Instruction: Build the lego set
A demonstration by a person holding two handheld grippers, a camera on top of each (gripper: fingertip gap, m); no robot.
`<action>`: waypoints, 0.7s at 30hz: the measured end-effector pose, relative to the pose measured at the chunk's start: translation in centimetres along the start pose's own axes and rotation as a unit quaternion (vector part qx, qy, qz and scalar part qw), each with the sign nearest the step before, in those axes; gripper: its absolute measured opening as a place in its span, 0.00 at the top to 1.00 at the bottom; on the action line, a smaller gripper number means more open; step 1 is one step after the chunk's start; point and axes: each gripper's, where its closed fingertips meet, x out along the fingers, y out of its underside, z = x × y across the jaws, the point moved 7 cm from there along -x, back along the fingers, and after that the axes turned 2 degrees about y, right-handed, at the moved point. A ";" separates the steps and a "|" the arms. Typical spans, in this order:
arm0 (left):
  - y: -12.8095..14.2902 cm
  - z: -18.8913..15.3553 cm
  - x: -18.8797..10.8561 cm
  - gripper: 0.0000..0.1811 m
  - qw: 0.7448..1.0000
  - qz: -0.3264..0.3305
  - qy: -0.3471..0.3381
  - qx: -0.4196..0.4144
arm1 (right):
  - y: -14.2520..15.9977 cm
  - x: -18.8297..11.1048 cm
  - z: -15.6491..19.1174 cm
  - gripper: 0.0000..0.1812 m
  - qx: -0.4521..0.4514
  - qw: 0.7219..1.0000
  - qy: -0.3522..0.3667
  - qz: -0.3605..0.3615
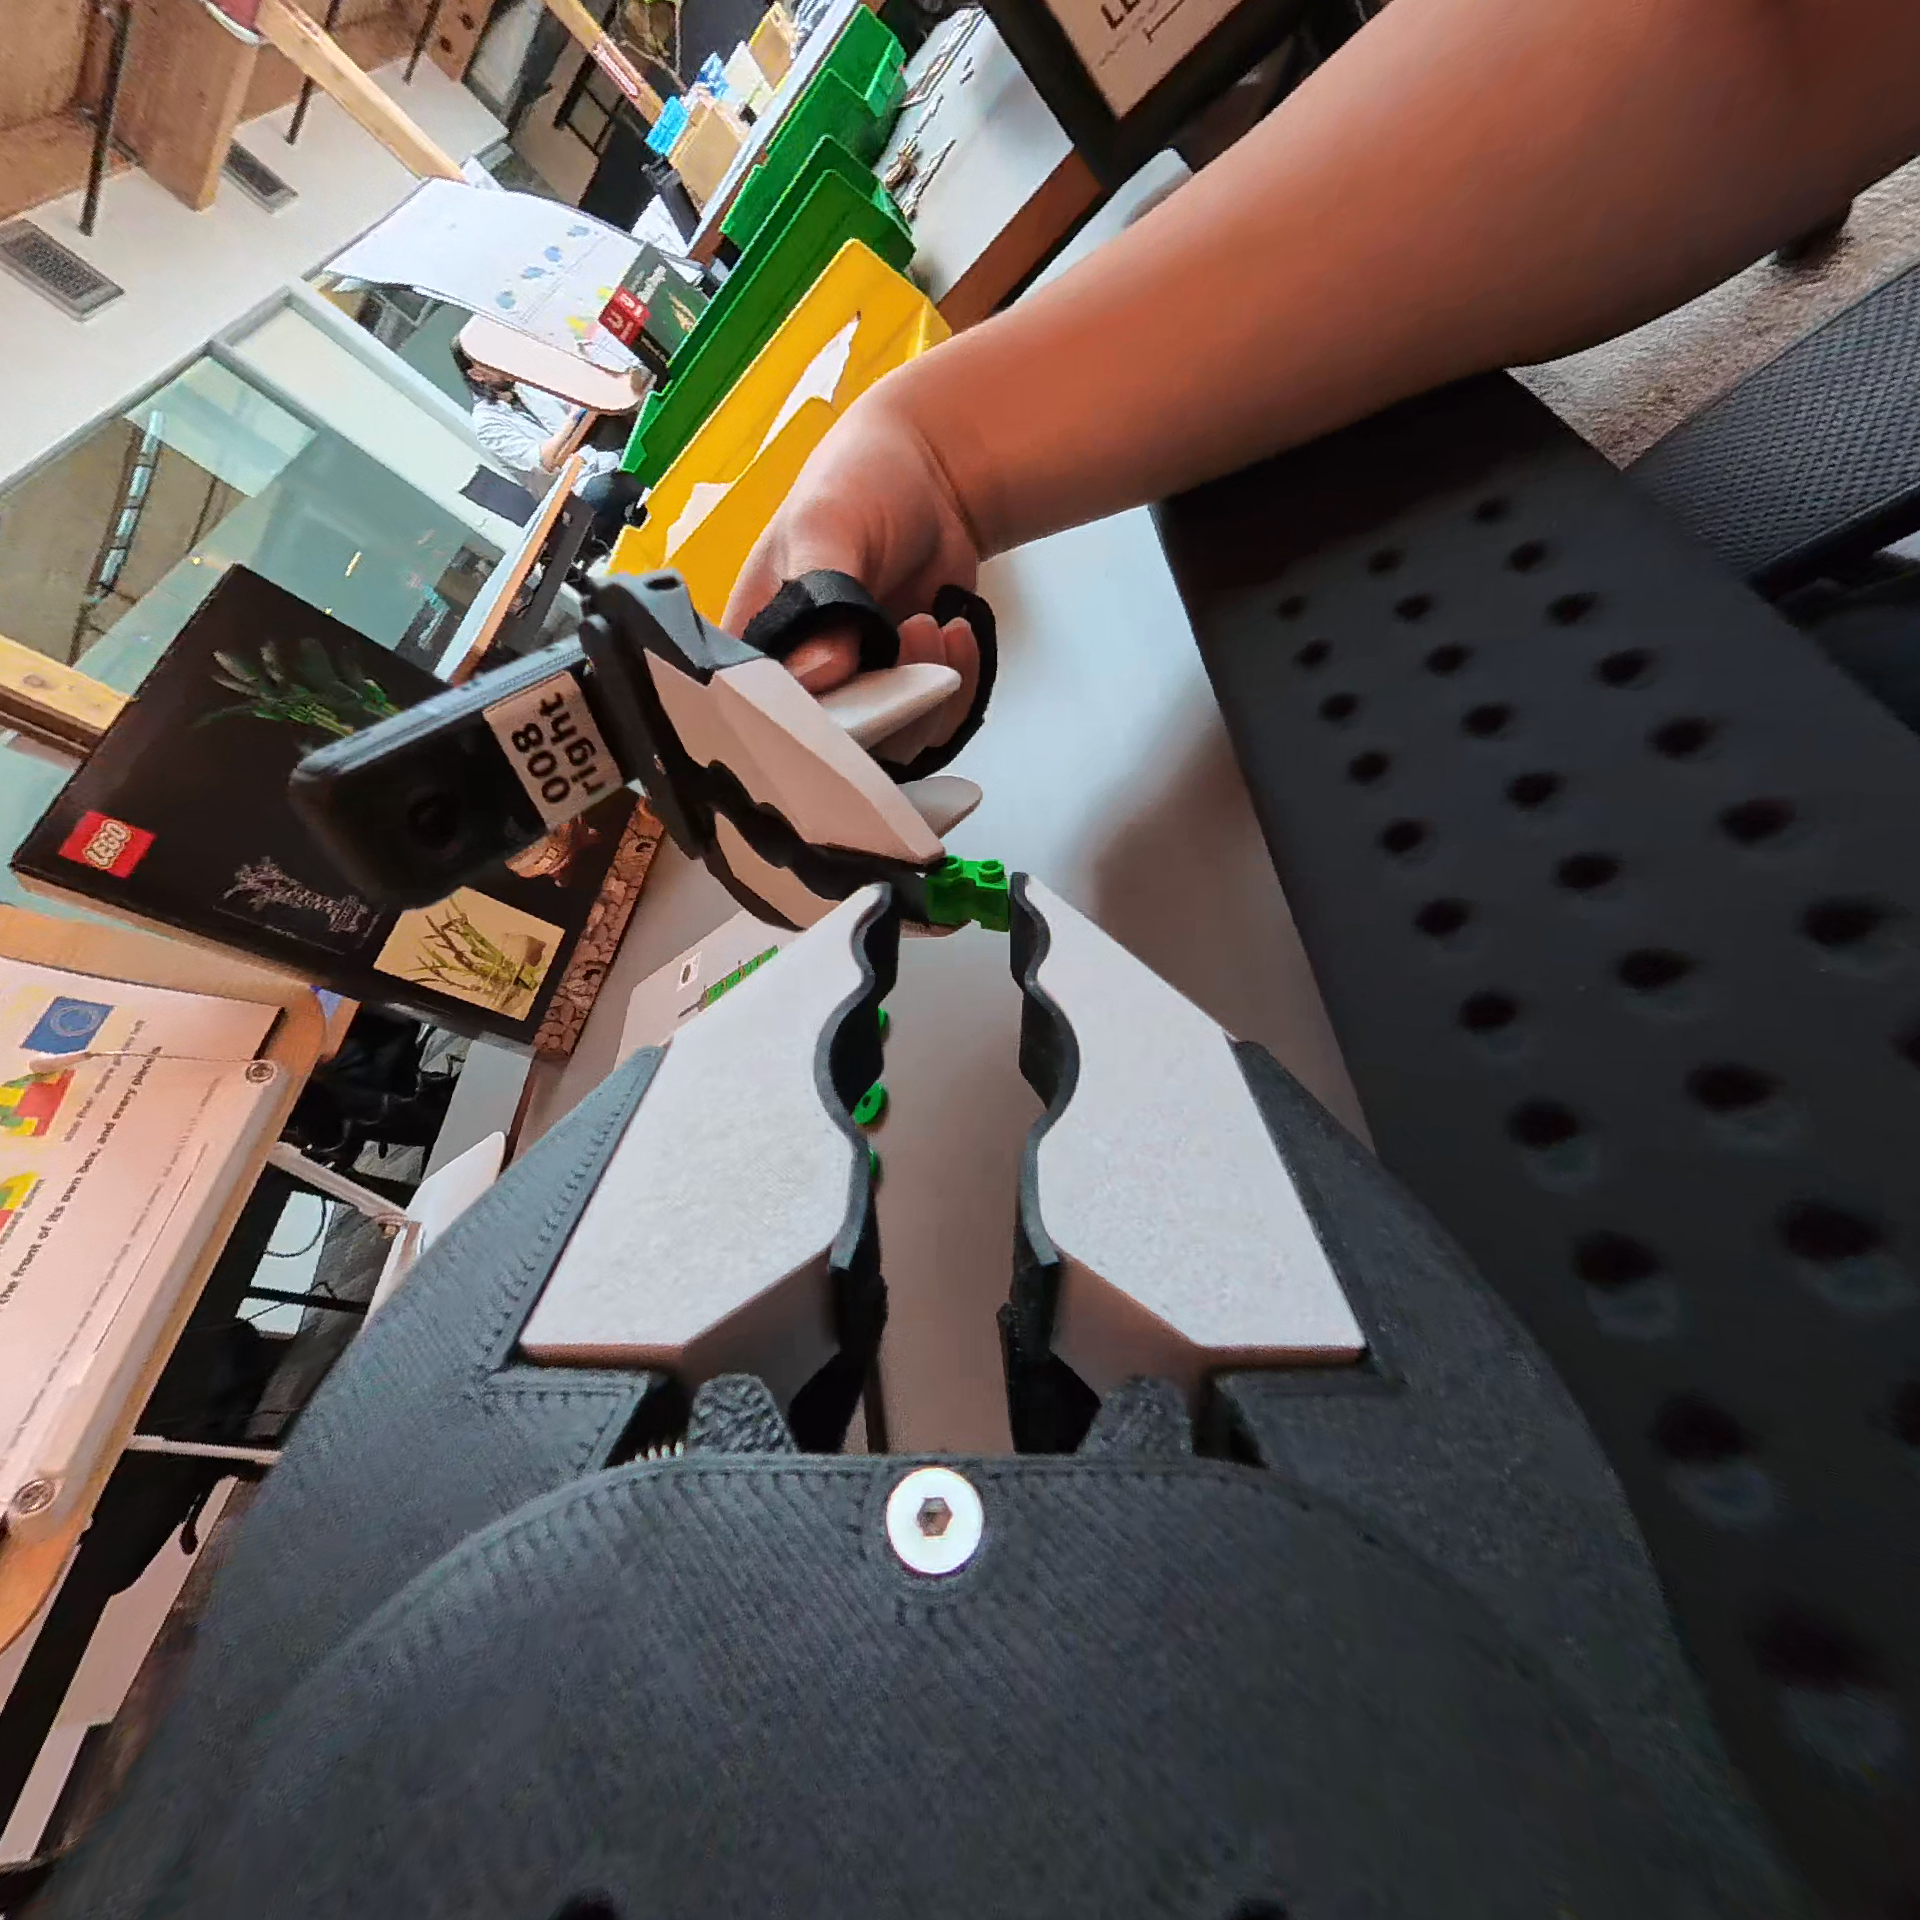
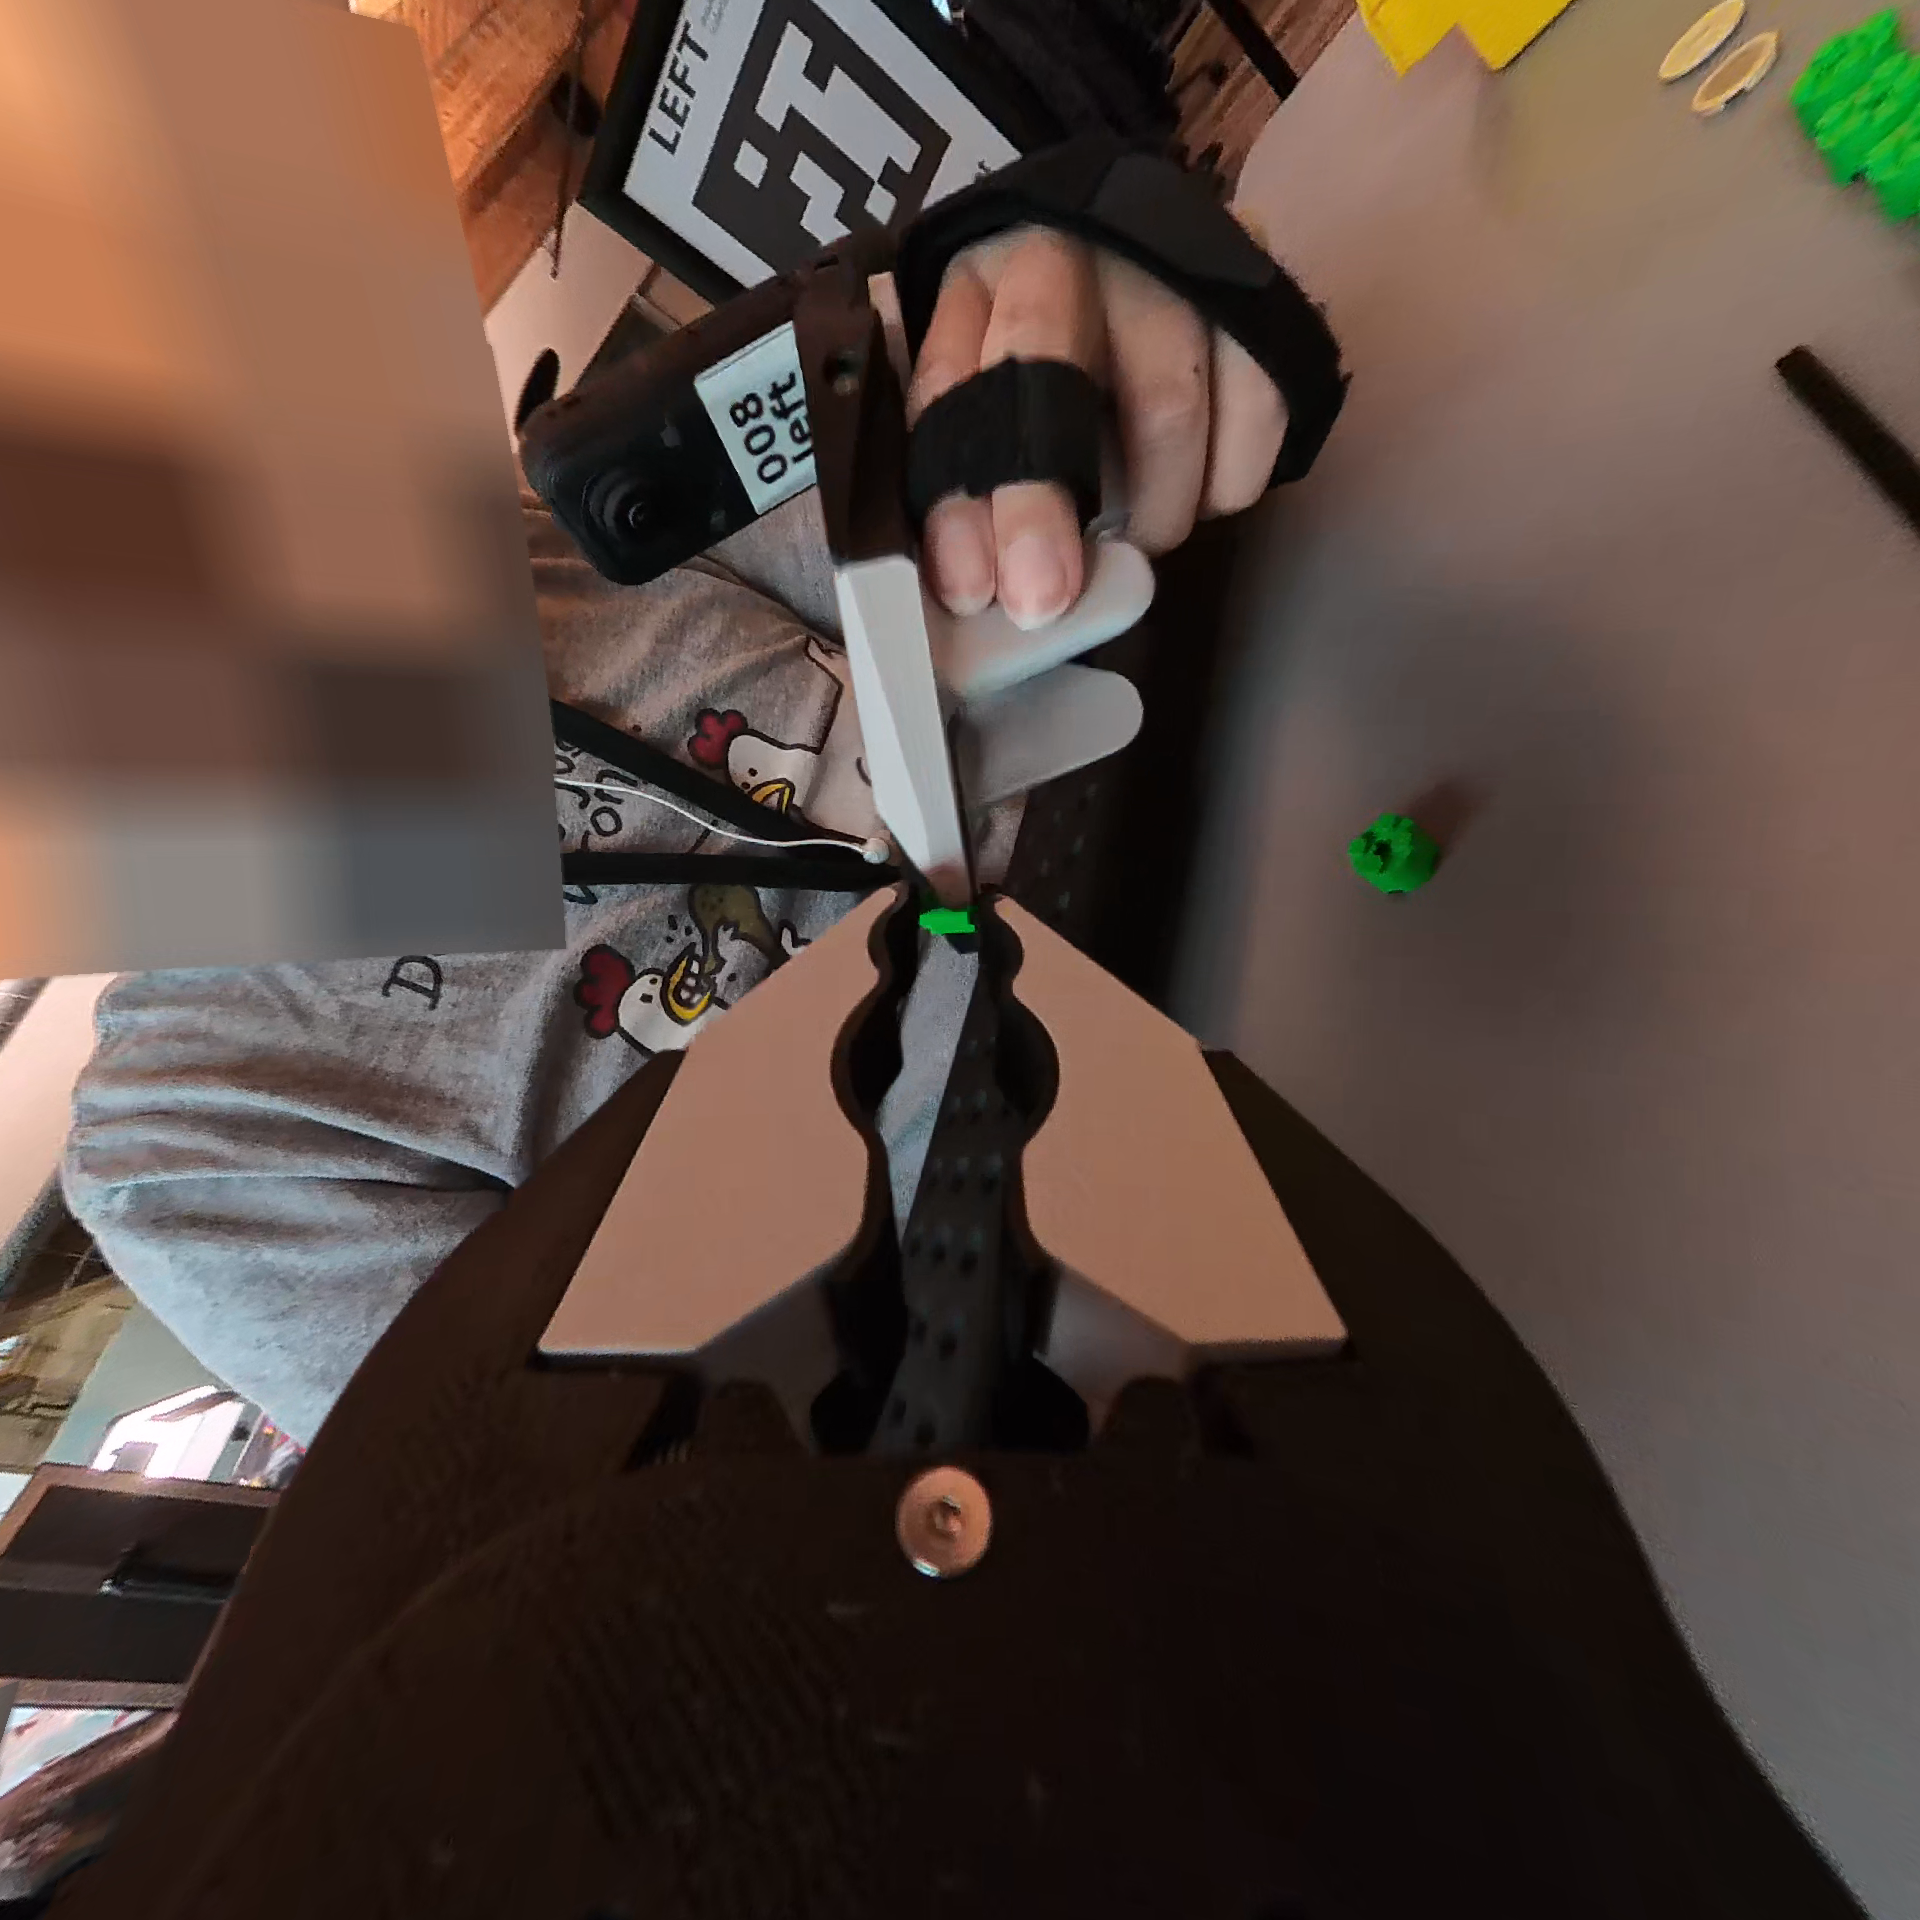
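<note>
A small green Lego piece (image 1: 971,894) sits between the fingertips of my left gripper (image 1: 954,899), which is closed down on it just above the grey table (image 1: 1101,727). My right gripper (image 1: 925,864) comes in from the upper left, and its tips meet the same green piece. In the right wrist view the green piece (image 2: 943,921) is pinched between the tips of my right gripper (image 2: 948,916). The left gripper (image 2: 943,871) reaches down onto it from above. How the green parts join is hidden by the fingers.
Small green pieces (image 1: 871,1103) lie on the table beside my left finger. A loose green piece (image 2: 1392,852), a green pile (image 2: 1860,104), tan discs (image 2: 1704,52) and a black rod (image 2: 1849,426) lie farther off. Yellow (image 1: 790,416) and green bins (image 1: 769,281), the set's box (image 1: 312,810), a black perforated surface (image 1: 1558,935). The tips of both grippers are at nearly the same place. My right tips are roughly 15 centimetres from the black rod (image 2: 1849,426).
</note>
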 end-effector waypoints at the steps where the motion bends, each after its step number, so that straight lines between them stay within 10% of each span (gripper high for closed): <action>1: 0.0 -0.1 0.0 0.92 1.000 0.000 0.004 0.003 | 0.0 0.1 -0.1 0.95 0.001 1.000 -0.002 0.001; 11: 1.2 1.9 -0.4 0.92 0.996 0.053 -0.077 0.014 | -2.0 -1.7 -0.4 0.85 -0.013 0.995 0.028 -0.095; 21: 6.0 4.6 -0.1 0.92 0.945 0.247 -0.209 0.036 | -5.0 -3.8 -1.0 0.87 -0.122 0.895 0.349 -0.250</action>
